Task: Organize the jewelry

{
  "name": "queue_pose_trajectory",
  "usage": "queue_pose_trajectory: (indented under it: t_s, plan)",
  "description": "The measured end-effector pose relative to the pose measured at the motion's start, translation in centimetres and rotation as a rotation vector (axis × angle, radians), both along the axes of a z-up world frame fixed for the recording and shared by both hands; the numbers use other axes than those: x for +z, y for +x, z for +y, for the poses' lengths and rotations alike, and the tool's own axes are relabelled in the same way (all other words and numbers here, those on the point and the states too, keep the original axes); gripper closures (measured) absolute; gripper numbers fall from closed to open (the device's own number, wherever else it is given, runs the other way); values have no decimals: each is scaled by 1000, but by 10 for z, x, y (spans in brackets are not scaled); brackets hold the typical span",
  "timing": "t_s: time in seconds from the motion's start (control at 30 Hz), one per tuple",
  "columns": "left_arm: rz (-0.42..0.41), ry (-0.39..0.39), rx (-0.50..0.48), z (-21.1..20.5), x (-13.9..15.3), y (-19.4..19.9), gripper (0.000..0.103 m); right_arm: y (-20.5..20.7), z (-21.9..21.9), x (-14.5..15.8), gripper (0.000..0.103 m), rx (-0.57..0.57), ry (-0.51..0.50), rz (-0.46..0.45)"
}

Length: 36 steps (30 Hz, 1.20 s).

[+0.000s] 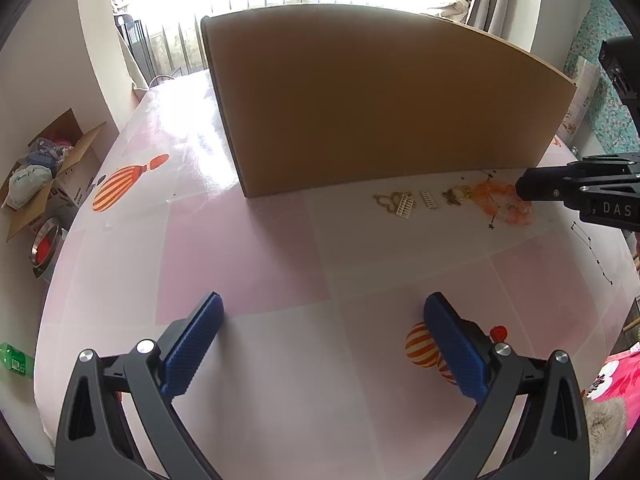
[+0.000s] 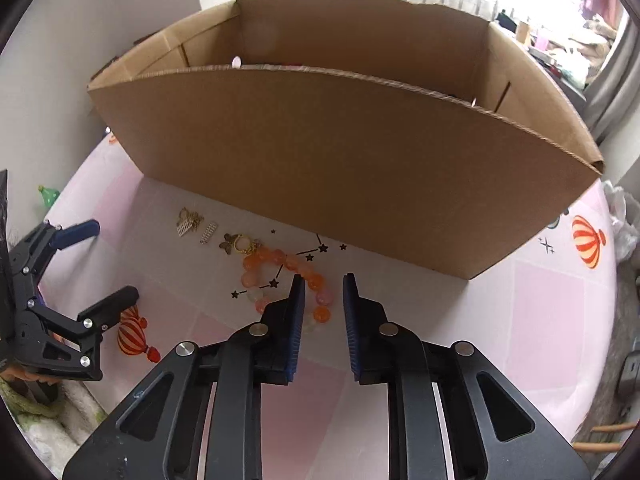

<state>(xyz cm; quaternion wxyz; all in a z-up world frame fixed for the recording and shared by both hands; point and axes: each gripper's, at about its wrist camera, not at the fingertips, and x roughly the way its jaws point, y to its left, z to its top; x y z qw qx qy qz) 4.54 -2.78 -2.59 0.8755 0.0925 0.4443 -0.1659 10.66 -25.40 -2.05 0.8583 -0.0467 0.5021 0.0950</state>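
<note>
An orange bead bracelet [image 2: 280,276] lies on the pink tablecloth in front of a large open cardboard box [image 2: 340,160]. Left of it lie a gold butterfly charm with ring [image 2: 240,245], a small white comb-like clip [image 2: 208,233] and a gold chain with a white charm [image 2: 187,222]. My right gripper [image 2: 324,280] is partly open, its fingertips straddling the bracelet's right end beads. My left gripper [image 1: 324,308] is wide open and empty above the bare cloth, nearer the table's front. In the left wrist view the bracelet [image 1: 500,200] lies by the right gripper [image 1: 524,190].
The box wall [image 1: 380,112] stands upright behind the jewelry. The cloth carries printed balloons [image 1: 116,188] and star lines [image 2: 546,246]. Off the table's left lie a carton of clutter [image 1: 44,176], a metal bowl [image 1: 46,246] and a green bottle [image 1: 14,362].
</note>
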Motion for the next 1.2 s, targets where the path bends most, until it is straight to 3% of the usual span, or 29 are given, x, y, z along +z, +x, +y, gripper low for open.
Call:
queue_pose_trajectory:
  t_s: [0.3, 0.43, 0.7, 0.93, 1.2]
  plan:
    - [-8, -4, -5, 1, 1, -2, 4, 7, 14, -6, 96, 64, -62, 19]
    - [-8, -4, -5, 0, 1, -2, 4, 1, 20, 7, 96, 72, -27, -14]
    - [-4, -2, -2, 0, 2, -2, 4, -13, 30, 56, 96, 74, 139, -112]
    - [0, 1, 5, -2, 3, -2, 4, -16, 3, 67, 96, -26, 165, -142]
    - [3, 3, 7, -2, 3, -1, 4, -15, -37, 43, 96, -140, 283, -85]
